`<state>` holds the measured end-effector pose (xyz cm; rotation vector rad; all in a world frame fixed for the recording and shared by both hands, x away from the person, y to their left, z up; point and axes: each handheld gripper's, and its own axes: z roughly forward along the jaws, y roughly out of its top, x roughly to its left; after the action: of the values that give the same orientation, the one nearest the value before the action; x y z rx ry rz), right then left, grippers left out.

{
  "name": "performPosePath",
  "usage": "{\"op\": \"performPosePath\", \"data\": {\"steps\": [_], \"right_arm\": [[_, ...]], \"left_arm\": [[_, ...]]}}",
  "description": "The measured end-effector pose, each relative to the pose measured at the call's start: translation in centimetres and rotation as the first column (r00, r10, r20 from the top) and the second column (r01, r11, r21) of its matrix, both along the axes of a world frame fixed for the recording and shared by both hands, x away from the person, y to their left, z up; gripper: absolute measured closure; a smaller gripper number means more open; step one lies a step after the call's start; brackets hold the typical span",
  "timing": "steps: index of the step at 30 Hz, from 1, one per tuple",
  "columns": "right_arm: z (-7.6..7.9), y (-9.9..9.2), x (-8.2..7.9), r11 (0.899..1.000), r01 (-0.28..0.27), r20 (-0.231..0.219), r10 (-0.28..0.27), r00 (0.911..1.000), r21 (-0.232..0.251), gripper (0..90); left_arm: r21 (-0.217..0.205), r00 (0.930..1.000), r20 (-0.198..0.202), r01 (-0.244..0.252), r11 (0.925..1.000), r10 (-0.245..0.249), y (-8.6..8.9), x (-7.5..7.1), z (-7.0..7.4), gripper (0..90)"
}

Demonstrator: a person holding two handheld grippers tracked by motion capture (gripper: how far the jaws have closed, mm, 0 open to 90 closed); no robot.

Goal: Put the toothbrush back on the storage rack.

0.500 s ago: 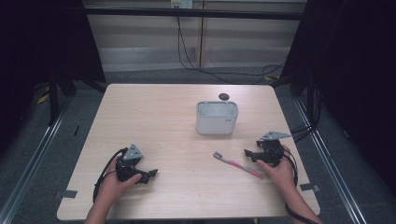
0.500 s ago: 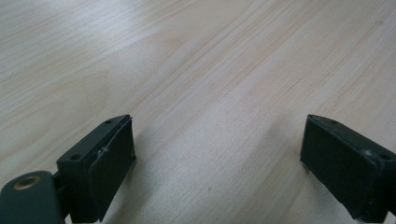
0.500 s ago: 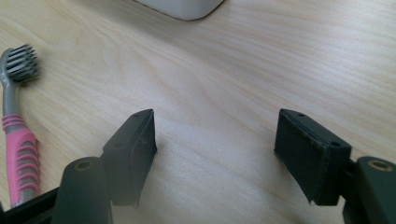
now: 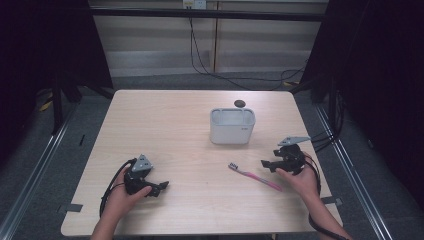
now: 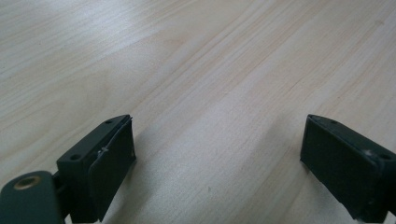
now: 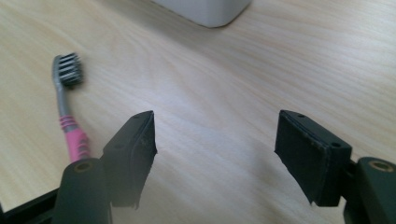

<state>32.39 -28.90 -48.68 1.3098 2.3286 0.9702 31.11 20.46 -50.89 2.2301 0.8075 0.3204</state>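
A pink and grey toothbrush lies flat on the wooden table, bristle head toward the middle. In the right gripper view the toothbrush lies left of the jaws, outside them. My right gripper rests low on the table just right of the brush, jaws wide apart with bare wood between them. A white rectangular holder stands behind the brush, open at the top. My left gripper sits near the front left, open over bare table.
A small dark round object lies behind the holder near the far edge. The corner of the white holder is at the top of the right gripper view. Cables trail from both grippers; dark curtains and floor rails flank the table.
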Motion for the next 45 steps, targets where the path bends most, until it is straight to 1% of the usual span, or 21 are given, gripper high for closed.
{"op": "performPosePath", "data": {"steps": [3, 4, 6, 8, 12, 15, 19, 21, 22, 23, 24, 25, 29, 31, 36, 37, 38, 39, 40, 41, 45], "right_arm": [[0.4, 0.4, 0.0, 1.0, -0.026, -0.014, 0.026, 0.9996, 0.005, 28.5], [0.7, 0.9, -0.1, 0.998, -0.065, -0.031, 0.065, 0.9974, 0.009, 28.5], [1.0, 1.4, -0.1, 0.996, -0.087, -0.043, 0.087, 0.9953, 0.002, 30.1], [1.2, 1.9, -0.1, 0.992, -0.129, -0.05, 0.129, 0.9903, 0.005, 33.4], [1.7, 3.0, -0.1, 0.979, -0.203, -0.087, 0.203, 0.9753, 0.003, 41.0], [2.0, 4.2, -0.1, 0.963, -0.268, -0.111, 0.264, 0.9583, -0.025, 46.1], [2.1, 5.4, 0.0, 0.948, -0.315, -0.13, 0.308, 0.9423, -0.037, 49.0], [2.2, 6.0, 0.1, 0.943, -0.331, -0.144, 0.323, 0.9355, -0.042, 50.6], [2.2, 6.0, 0.1, 0.943, -0.331, -0.144, 0.323, 0.9355, -0.042, 50.6], [2.2, 6.6, 0.2, 0.937, -0.345, -0.162, 0.334, 0.9285, -0.046, 52.1], [2.2, 6.6, 0.2, 0.937, -0.345, -0.162, 0.334, 0.9285, -0.046, 52.1], [2.2, 7.0, 0.3, 0.934, -0.354, -0.17, 0.341, 0.9245, -0.049, 53.4], [2.2, 7.5, 0.6, 0.927, -0.371, -0.186, 0.355, 0.9161, -0.059, 56.5], [2.1, 7.8, 0.7, 0.922, -0.383, -0.206, 0.365, 0.9081, -0.058, 58.3], [1.9, 8.6, 0.8, 0.909, -0.408, -0.241, 0.38, 0.8932, -0.08, 61.6], [1.9, 8.6, 0.8, 0.909, -0.408, -0.241, 0.38, 0.8932, -0.08, 61.6], [1.8, 8.9, 0.9, 0.904, -0.418, -0.253, 0.385, 0.8873, -0.088, 62.3], [1.8, 8.9, 0.9, 0.904, -0.418, -0.253, 0.385, 0.8873, -0.088, 62.3], [1.8, 9.1, 1.0, 0.898, -0.428, -0.259, 0.392, 0.8827, -0.099, 62.8], [1.8, 9.2, 1.0, 0.897, -0.431, -0.264, 0.394, 0.8805, -0.098, 62.9], [1.8, 9.5, 1.2, 0.891, -0.44, -0.272, 0.398, 0.876, -0.113, 64.4]], "left_arm": [[0.001, 1.0, 0.001, 0.0, 1.0, 0.0, 0.0, 0.0, 0.0, 9.5], [0.0, 1.0, 0.0, 0.0, 1.0, 0.0, 0.0, 0.0, 0.0, 9.5], [0.0, 1.0, 0.0, 0.0, 1.0, 0.0, 0.0, 0.0, 0.0, 9.6], [0.0, 1.0, 0.0, 0.0, 1.0, 0.0, 0.0, 0.0, 0.0, 9.6], [0.0, 1.0, 0.0, 0.0, 1.0, 0.0, 0.0, 0.0, 0.0, 9.6], [0.0, 1.0, 0.0, 0.0, 1.0, 0.0, 0.0, 0.0, 0.0, 9.5], [0.0, 1.0, 0.0, 0.0, 1.0, 0.0, 0.0, 0.0, 0.0, 9.5], [0.0, 1.0, 0.0, 0.0, 1.0, 0.0, 0.0, 0.0, 0.0, 9.6], [0.0, 1.0, 0.0, 0.0, 1.0, 0.0, 0.0, 0.0, 0.0, 9.6], [0.0, 1.0, 0.0, 0.0, 1.0, 0.0, 0.0, 0.0, 0.0, 9.6], [0.0, 1.0, 0.0, 0.0, 1.0, 0.0, 0.0, 0.0, 0.0, 9.5], [0.0, 1.0, 0.0, 0.0, 1.0, 0.0, 0.0, 0.0, 0.0, 9.5], [0.0, 1.0, 0.0, 0.0, 1.0, 0.0, 0.0, 0.0, 0.0, 9.6], [0.0, 1.0, -0.001, 0.0, 1.0, 0.0, 0.0, 0.0, 0.0, 9.5], [-0.001, 1.0, -0.001, -0.001, 1.0, 0.001, 0.0, 0.0, 0.0, 9.6], [-0.001, 1.0, -0.001, -0.001, 1.0, 0.001, 0.0, 0.0, 0.0, 9.5], [-0.001, 1.0, -0.001, -0.001, 1.0, 0.001, 0.0, 0.0, 0.0, 9.6], [-0.001, 1.0, -0.001, 0.0, 1.0, 0.0, 0.0, 0.0, 0.0, 9.6], [-0.001, 1.0, -0.001, 0.0, 1.0, 0.0, 0.0, 0.0, 0.0, 9.5], [0.0, 1.0, 0.001, 0.0, 1.0, 0.0, 0.0, 0.0, 0.0, 9.5], [-0.001, 1.0, -0.001, 0.0, 1.0, 0.0, 0.0, 0.0, 0.0, 9.5]]}}
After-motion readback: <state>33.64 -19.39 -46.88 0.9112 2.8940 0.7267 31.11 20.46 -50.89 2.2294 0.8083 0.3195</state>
